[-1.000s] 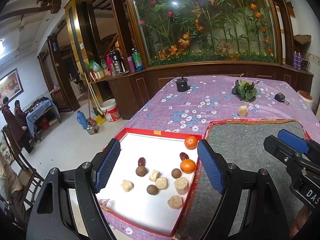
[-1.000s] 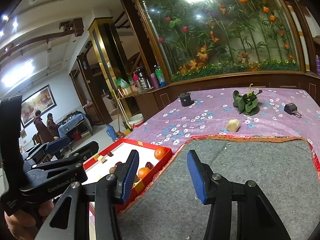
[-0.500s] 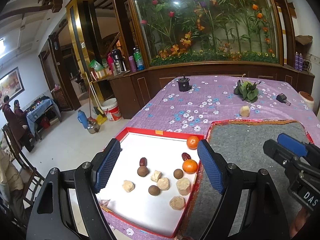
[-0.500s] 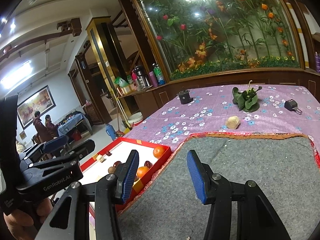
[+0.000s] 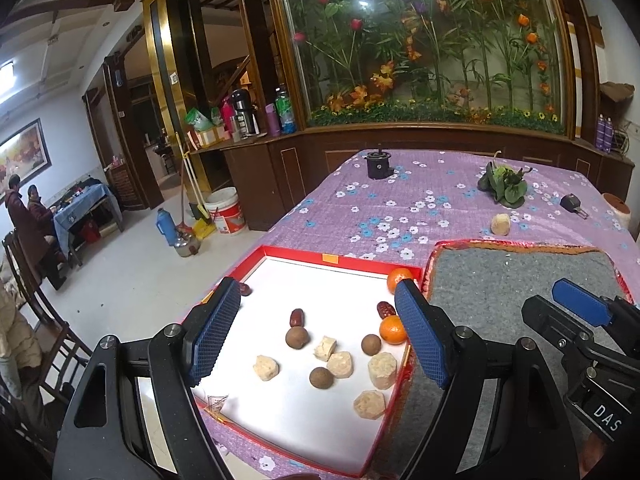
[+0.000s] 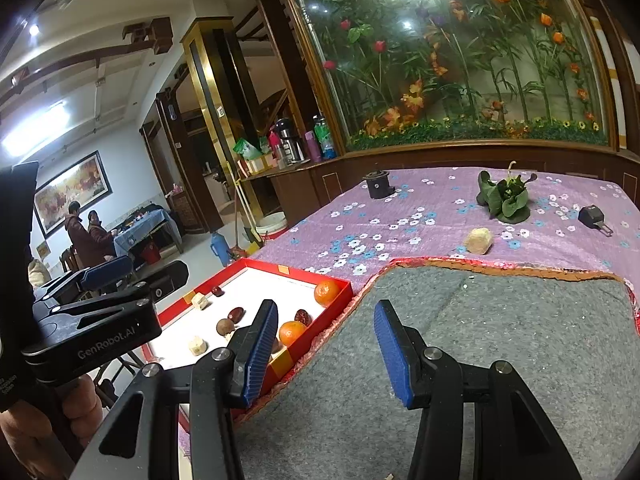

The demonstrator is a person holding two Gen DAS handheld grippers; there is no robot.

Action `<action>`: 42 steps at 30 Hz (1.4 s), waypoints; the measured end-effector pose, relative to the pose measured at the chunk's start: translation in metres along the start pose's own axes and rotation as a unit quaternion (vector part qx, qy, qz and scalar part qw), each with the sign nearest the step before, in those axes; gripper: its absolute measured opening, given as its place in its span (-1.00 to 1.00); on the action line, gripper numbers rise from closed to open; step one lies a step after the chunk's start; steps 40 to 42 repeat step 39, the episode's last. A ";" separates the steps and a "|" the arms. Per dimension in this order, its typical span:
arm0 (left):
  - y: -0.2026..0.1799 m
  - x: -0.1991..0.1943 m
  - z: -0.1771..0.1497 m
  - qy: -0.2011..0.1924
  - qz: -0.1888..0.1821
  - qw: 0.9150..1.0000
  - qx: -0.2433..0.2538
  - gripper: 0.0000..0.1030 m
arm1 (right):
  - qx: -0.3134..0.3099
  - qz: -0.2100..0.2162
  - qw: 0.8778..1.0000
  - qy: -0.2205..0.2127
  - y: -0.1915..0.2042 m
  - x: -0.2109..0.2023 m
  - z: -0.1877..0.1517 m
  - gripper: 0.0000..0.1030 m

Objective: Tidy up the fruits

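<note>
Left wrist view: left claw (image 5: pixel 318 338) agape, empty; right claw (image 6: pixel 326 354) narrower, empty.

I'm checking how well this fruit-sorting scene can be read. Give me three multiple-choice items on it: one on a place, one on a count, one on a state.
1. Where does the lone pale cake lie?
A. in the red tray
B. on the purple flowered cloth
C. on the grey felt mat

2. How many oranges are in the red tray?
A. one
B. two
C. four

3. What is between the left gripper jaws?
A. nothing, they stand open
B. an orange
C. a brown round fruit

Key: 1 B, it sits on the cloth beyond the grey felt mat. 2 B, far orange and near orange. 3 A, the pads stand apart above the tray.
</note>
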State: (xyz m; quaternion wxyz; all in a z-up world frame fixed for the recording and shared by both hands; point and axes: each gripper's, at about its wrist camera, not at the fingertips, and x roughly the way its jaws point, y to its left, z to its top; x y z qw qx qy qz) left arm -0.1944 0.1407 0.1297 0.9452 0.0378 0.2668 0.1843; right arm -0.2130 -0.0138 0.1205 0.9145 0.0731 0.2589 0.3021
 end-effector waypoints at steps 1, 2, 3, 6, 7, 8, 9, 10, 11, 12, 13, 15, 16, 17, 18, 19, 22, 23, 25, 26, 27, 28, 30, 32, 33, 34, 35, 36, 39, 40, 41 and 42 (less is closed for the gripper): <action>0.000 0.000 0.000 0.001 -0.004 1.000 0.000 0.56 | -0.001 0.000 1.000 0.001 0.002 0.001 0.000 -0.06; 0.001 0.001 -0.001 0.001 -0.008 1.000 0.000 0.56 | -0.003 0.000 1.000 0.001 0.003 0.002 0.000 -0.06; 0.003 0.001 -0.001 0.002 -0.011 1.000 0.000 0.56 | -0.004 0.000 1.000 0.002 0.003 0.003 0.000 -0.06; 0.007 0.003 -0.002 0.001 -0.010 1.000 -0.007 0.56 | -0.007 0.001 1.000 0.006 0.006 0.007 -0.002 -0.06; 0.009 0.003 -0.002 0.003 -0.010 1.000 -0.009 0.56 | -0.008 0.002 1.000 0.007 0.006 0.008 -0.001 -0.06; 0.011 0.004 -0.003 0.004 -0.009 1.000 -0.012 0.56 | -0.008 0.002 1.000 0.009 0.007 0.010 -0.001 -0.06; 0.012 0.004 -0.003 0.005 -0.009 1.000 -0.015 0.56 | -0.009 0.002 1.000 0.010 0.008 0.011 -0.001 -0.06; 0.014 0.005 -0.003 0.005 -0.009 1.000 -0.018 0.56 | -0.010 0.003 1.000 0.011 0.009 0.012 -0.001 -0.06; 0.016 0.005 -0.003 0.005 -0.008 1.000 -0.020 0.56 | -0.012 0.003 1.000 0.012 0.010 0.012 -0.002 -0.06; 0.017 0.006 -0.003 0.005 -0.006 1.000 -0.020 0.56 | -0.014 0.002 1.000 0.012 0.011 0.013 -0.002 -0.06; 0.018 0.007 -0.003 0.005 -0.004 1.000 -0.020 0.56 | -0.016 0.002 1.000 0.012 0.012 0.013 -0.003 -0.06; 0.020 0.008 -0.004 0.005 -0.003 1.000 -0.021 0.56 | -0.018 0.003 1.000 0.012 0.013 0.015 -0.003 -0.06; 0.021 0.008 -0.004 0.005 -0.004 1.000 -0.021 0.56 | -0.019 0.003 1.000 0.013 0.014 0.016 -0.003 -0.06; 0.021 0.008 -0.004 0.005 -0.005 1.000 -0.021 0.56 | -0.019 0.003 1.000 0.014 0.014 0.017 -0.003 -0.06; 0.022 0.008 -0.004 0.004 -0.007 1.000 -0.022 0.56 | -0.019 0.003 1.000 0.014 0.014 0.017 -0.003 -0.06; 0.023 0.008 -0.004 0.003 -0.008 1.000 -0.023 0.56 | -0.019 0.004 1.000 0.015 0.015 0.017 -0.003 -0.06; 0.026 0.006 -0.006 0.000 -0.017 1.000 -0.024 0.56 | -0.020 0.004 1.000 0.015 0.016 0.018 -0.003 -0.06; 0.027 0.005 -0.006 -0.001 -0.018 1.000 -0.024 0.56 | -0.019 0.005 1.000 0.015 0.016 0.018 -0.003 -0.06; 0.029 0.004 -0.006 -0.003 -0.022 0.999 -0.027 0.56 | -0.020 0.007 1.000 0.014 0.019 0.018 -0.003 -0.06; 0.031 0.003 -0.006 -0.004 -0.024 0.999 -0.029 0.56 | -0.021 0.008 1.000 0.013 0.021 0.018 -0.002 -0.06; 0.033 0.001 -0.006 -0.005 -0.024 0.999 -0.031 0.56 | -0.024 0.009 1.000 0.012 0.023 0.018 -0.002 -0.06; 0.034 0.001 -0.006 -0.006 -0.024 0.999 -0.033 0.56 | -0.028 0.010 0.999 0.011 0.026 0.017 -0.001 -0.06; 0.038 0.000 -0.006 -0.008 -0.021 0.999 -0.038 0.56 | -0.035 0.011 0.999 0.010 0.031 0.018 -0.001 -0.06; 0.041 -0.002 -0.006 -0.008 -0.018 0.999 -0.044 0.56 | -0.041 0.014 0.999 0.010 0.035 0.019 0.000 -0.06; 0.043 -0.002 -0.006 -0.009 -0.018 0.999 -0.047 0.56 | -0.043 0.015 0.999 0.011 0.037 0.020 -0.001 -0.06; 0.045 -0.003 -0.006 -0.011 -0.018 0.999 -0.049 0.56 | -0.045 0.016 0.999 0.012 0.039 0.021 -0.001 -0.06; 0.046 -0.004 -0.006 -0.014 -0.021 0.998 -0.052 0.56 | -0.046 0.017 0.999 0.014 0.041 0.022 -0.002 -0.06; 0.047 -0.004 -0.006 -0.016 -0.022 0.998 -0.054 0.56 | -0.048 0.018 0.999 0.015 0.042 0.024 -0.003 -0.06; 0.045 -0.002 -0.006 -0.017 -0.019 0.998 -0.050 0.56 | -0.049 0.018 0.998 0.019 0.042 0.028 -0.005 -0.06; 0.045 -0.002 -0.006 -0.017 -0.019 0.998 -0.050 0.56 | -0.049 0.018 0.998 0.019 0.042 0.028 -0.005 -0.06; 0.045 -0.002 -0.006 -0.017 -0.019 0.998 -0.050 0.56 | -0.049 0.018 0.998 0.019 0.042 0.028 -0.005 -0.06; 0.045 -0.002 -0.006 -0.017 -0.019 0.998 -0.050 0.56 | -0.049 0.018 0.998 0.019 0.042 0.028 -0.005 -0.06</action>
